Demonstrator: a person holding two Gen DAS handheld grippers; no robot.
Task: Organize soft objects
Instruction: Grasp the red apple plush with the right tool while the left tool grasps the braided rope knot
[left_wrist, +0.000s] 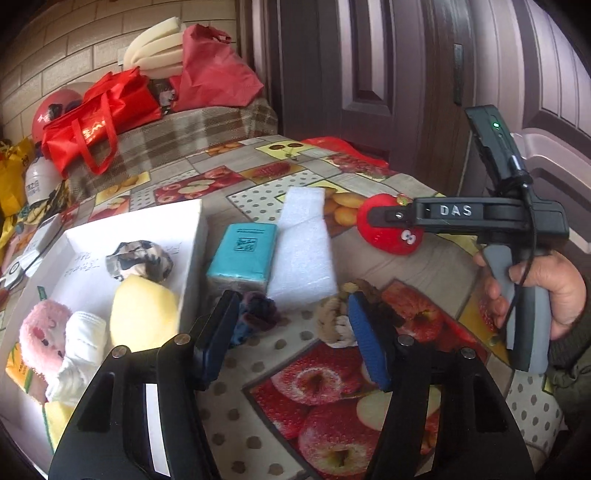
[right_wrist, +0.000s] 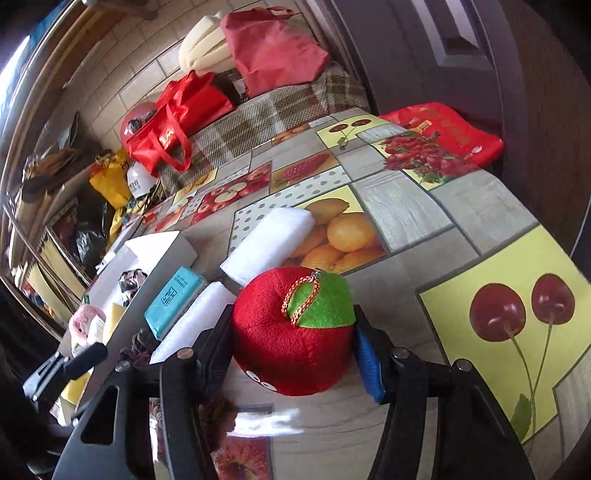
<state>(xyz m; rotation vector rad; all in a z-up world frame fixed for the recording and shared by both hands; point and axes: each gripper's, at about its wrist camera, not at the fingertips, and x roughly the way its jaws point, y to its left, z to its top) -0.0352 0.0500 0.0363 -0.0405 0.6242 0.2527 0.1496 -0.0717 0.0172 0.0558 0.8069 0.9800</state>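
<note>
A red apple plush (right_wrist: 291, 332) with a green leaf rests on the fruit-print tablecloth (right_wrist: 406, 214). My right gripper (right_wrist: 291, 354) is shut on it, both pads against its sides; the left wrist view shows that gripper (left_wrist: 376, 216) reaching across the apple (left_wrist: 384, 240). My left gripper (left_wrist: 293, 328) stands open just above the cloth. A dark purple scrunchie (left_wrist: 255, 314) lies by its left finger and a beige-brown one (left_wrist: 334, 317) by its blue pad. Beyond lie a white foam block (left_wrist: 303, 243) and a teal tissue pack (left_wrist: 242, 254).
A white box (left_wrist: 192, 251) at the left holds a pink plush (left_wrist: 40, 332), a white sock (left_wrist: 81, 343), a yellow sponge (left_wrist: 144, 317) and a camouflage cloth ball (left_wrist: 140, 258). Red bags (left_wrist: 99, 122) and cream foam (left_wrist: 155, 48) are piled at the back. A dark door (left_wrist: 369, 66) stands behind the table.
</note>
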